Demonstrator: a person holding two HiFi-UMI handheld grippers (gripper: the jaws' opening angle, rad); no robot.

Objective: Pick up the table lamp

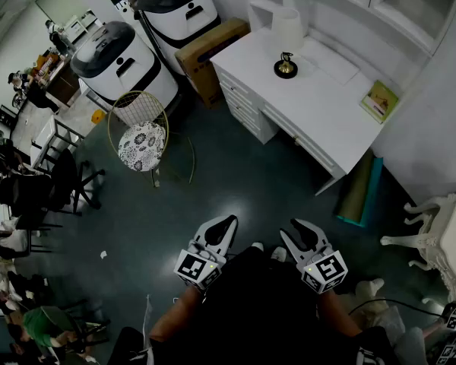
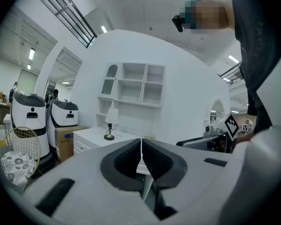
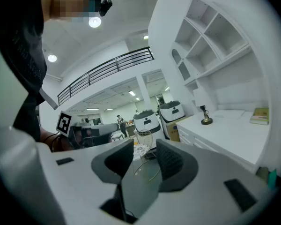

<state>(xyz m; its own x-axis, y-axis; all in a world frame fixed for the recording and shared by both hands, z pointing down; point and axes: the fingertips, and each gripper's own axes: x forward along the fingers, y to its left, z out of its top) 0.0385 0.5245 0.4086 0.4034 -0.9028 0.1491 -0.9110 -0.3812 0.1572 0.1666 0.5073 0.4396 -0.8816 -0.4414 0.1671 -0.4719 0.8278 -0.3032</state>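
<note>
The table lamp (image 1: pixel 286 41), with a white shade and a brass stem on a dark round base, stands at the far end of a white desk (image 1: pixel 319 109). It also shows small in the left gripper view, as the lamp (image 2: pixel 111 123), and in the right gripper view, as the lamp (image 3: pixel 204 109). Both grippers hover over the dark floor near my body, well short of the desk. My left gripper (image 1: pixel 226 224) (image 2: pixel 141 150) is shut, pads together with nothing between them. My right gripper (image 1: pixel 299 229) (image 3: pixel 145 156) is open and empty.
A cardboard box (image 1: pixel 210 52) and two white machines (image 1: pixel 121 61) stand left of the desk. A wire chair with a patterned cushion (image 1: pixel 142 144) sits on the floor ahead. A green book (image 1: pixel 380 100) lies on the desk. A rolled mat (image 1: pixel 361 188) leans by its near end.
</note>
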